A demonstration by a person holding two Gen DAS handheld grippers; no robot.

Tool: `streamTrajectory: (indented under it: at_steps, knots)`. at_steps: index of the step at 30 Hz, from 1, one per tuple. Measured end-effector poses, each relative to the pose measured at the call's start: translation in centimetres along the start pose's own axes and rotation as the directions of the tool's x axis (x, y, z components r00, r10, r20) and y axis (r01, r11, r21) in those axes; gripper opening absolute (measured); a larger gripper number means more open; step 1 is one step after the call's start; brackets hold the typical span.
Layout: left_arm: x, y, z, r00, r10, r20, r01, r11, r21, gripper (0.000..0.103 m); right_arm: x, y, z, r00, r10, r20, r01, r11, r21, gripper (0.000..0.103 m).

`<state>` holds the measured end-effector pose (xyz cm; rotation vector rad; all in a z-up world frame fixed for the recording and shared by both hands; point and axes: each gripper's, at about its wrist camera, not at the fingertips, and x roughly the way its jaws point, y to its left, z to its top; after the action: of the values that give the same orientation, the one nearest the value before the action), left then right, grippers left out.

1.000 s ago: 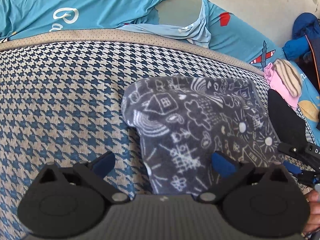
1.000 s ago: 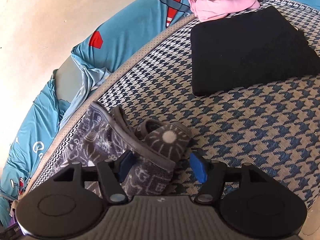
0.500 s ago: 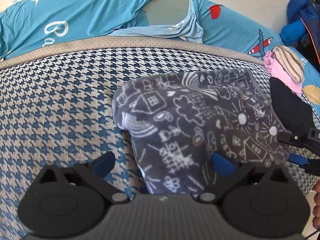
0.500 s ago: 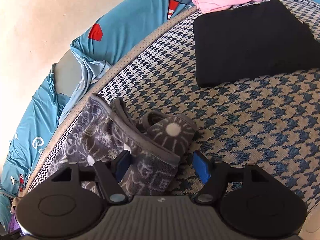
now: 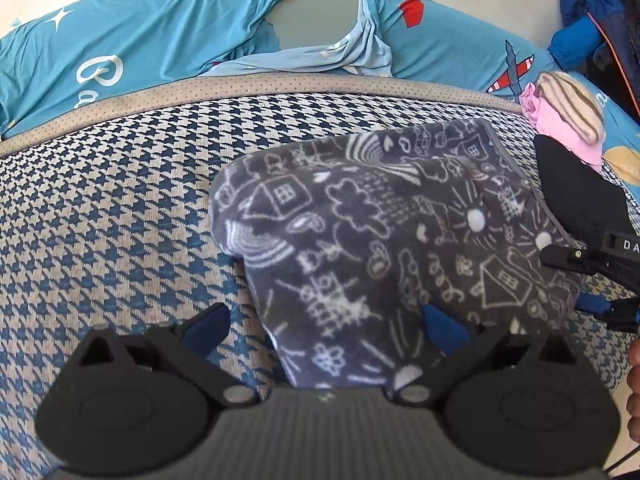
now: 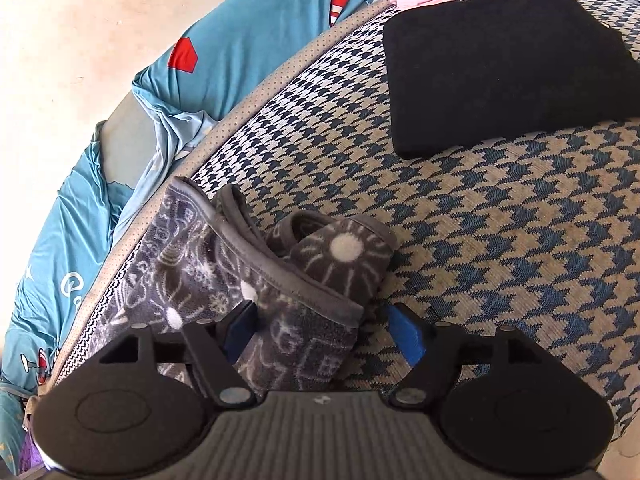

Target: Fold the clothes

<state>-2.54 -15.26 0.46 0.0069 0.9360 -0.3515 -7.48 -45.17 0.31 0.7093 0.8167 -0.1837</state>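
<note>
Blue-and-beige houndstooth cushion (image 5: 120, 208) with a dotted beige border, carried a folded grey doodle-print fleece garment (image 5: 392, 240), a folded black garment (image 6: 500, 60) well apart from it, pink and striped clothes (image 5: 568, 120) lay at the cushion's far edge.

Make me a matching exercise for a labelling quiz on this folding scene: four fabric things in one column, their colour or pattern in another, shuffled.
Things:
1. fleece garment
2. folded garment
3. cushion
4. bedsheet

Looks:
A. plain black
B. bright blue with red and white prints
C. dark grey with white doodles
D. blue and beige houndstooth

Pairs: 1-C, 2-A, 3-D, 4-B
</note>
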Motion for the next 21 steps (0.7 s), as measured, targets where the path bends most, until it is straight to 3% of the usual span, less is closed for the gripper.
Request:
streamTrajectory:
  at_steps: [14, 21]
  knots:
    - [0.85, 0.80, -0.28, 0.997, -0.056, -0.046, 0.053, 0.997, -0.059, 0.103, 0.37, 0.23, -0.10, 1.000, 0.000, 0.003, 0.000, 1.000, -0.011, 0.076]
    - [0.90, 0.73, -0.49, 0.998, -0.054, -0.034, 0.052, 0.997, -0.055, 0.103, 0.29, 0.08, -0.10, 1.000, 0.010, 0.000, -0.010, 1.000, -0.005, 0.076]
